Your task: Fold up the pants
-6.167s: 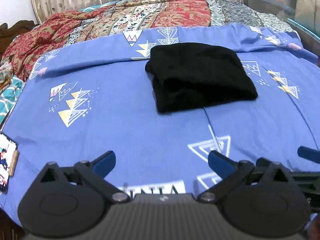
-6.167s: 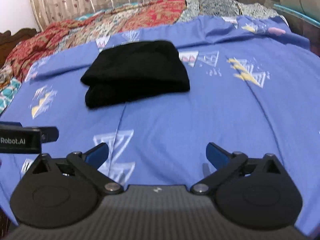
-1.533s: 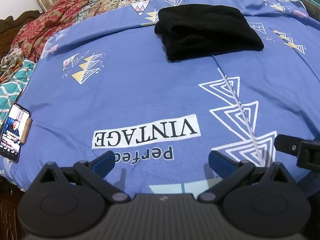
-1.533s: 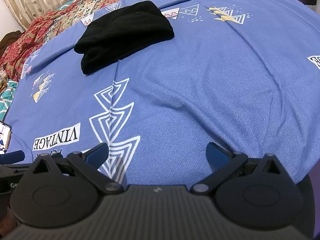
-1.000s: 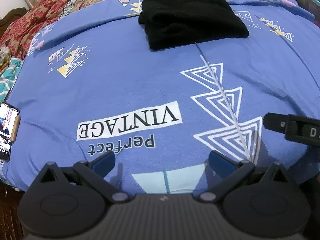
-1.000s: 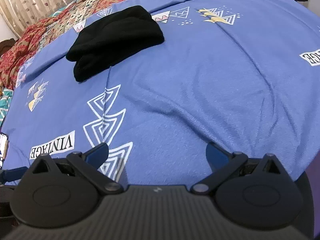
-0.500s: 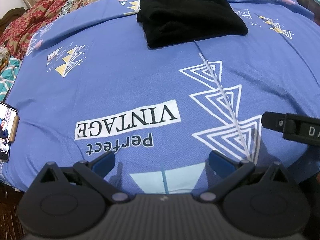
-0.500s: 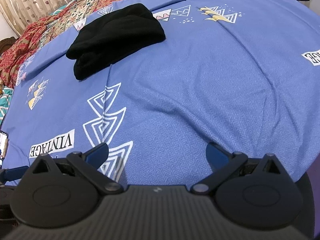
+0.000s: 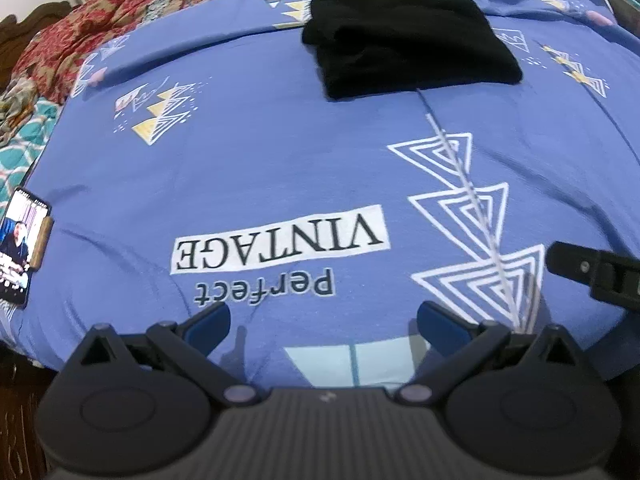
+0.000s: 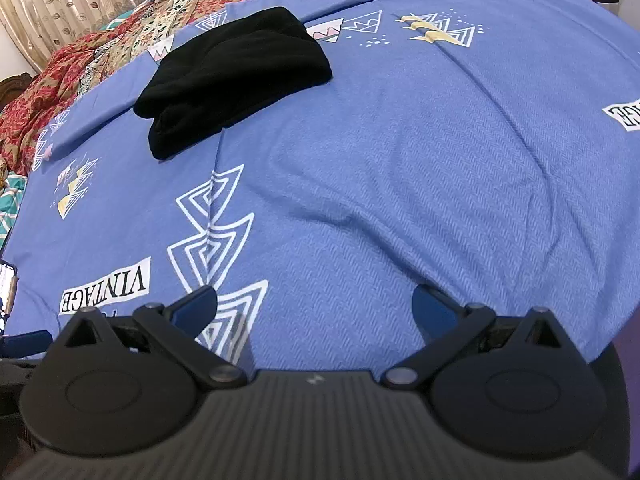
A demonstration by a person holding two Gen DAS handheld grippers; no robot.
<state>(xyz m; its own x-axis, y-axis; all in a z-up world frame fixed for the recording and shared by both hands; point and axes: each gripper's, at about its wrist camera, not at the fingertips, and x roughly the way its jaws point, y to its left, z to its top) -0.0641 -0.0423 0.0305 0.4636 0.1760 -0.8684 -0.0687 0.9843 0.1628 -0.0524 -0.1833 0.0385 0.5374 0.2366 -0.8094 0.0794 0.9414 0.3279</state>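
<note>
Pants (image 9: 408,40), black and folded into a compact stack, lie far ahead of both grippers on the blue printed bedsheet (image 9: 280,152), well apart from either. Left gripper (image 9: 324,322) hovers at the sheet's near edge, jaws spread wide and empty. Right gripper (image 10: 314,306) does likewise, fingers apart. A phone (image 9: 22,250) lies off to the left gripper's left

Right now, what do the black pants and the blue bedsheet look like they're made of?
Black pants: soft, matte, thick-looking fabric, probably knit or fleece; no sheen, and the folded edges are rounded and bulky. The weave is too dark to tell.

Blue bedsheet: thin woven cloth, likely cotton or a blend; a fine herringbone texture shows in the right wrist view, with shallow wrinkles and flat printed graphics.
</note>
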